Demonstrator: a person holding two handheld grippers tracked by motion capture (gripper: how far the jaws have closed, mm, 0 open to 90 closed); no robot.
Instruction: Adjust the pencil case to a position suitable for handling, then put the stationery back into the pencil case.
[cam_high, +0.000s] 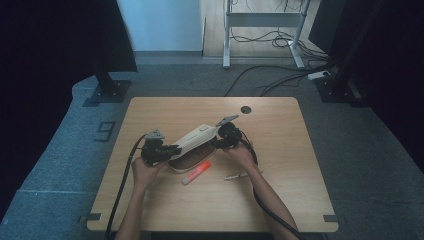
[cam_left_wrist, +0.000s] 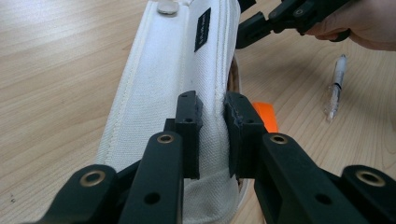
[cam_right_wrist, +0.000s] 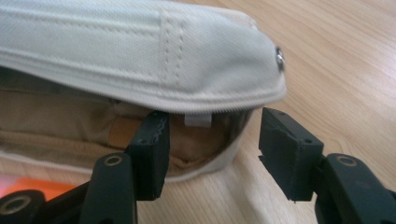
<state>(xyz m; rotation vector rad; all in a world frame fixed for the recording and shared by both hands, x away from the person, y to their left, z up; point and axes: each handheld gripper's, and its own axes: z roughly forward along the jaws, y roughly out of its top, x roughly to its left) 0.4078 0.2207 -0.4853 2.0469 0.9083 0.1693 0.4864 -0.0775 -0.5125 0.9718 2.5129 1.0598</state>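
Observation:
A cream fabric pencil case (cam_high: 192, 139) lies at the middle of the table with its zipped lid raised and its tan inside showing. My left gripper (cam_high: 175, 149) is shut on the lid's near end (cam_left_wrist: 163, 70), both pads (cam_left_wrist: 189, 119) pinching the cloth. At the case's far end, my right gripper (cam_high: 217, 140) stands open. In the right gripper view one jaw sits just inside the opening under the lid (cam_right_wrist: 140, 46) and the other jaw is outside, clear of the cloth, around the white zipper tab (cam_right_wrist: 197, 120).
An orange highlighter (cam_high: 196, 172) lies just in front of the case, and a thin pen (cam_high: 239, 176) rests to its right. The wooden table (cam_high: 280, 200) has a round cable hole (cam_high: 245, 109) at the back. Dark stands and floor cables lie beyond.

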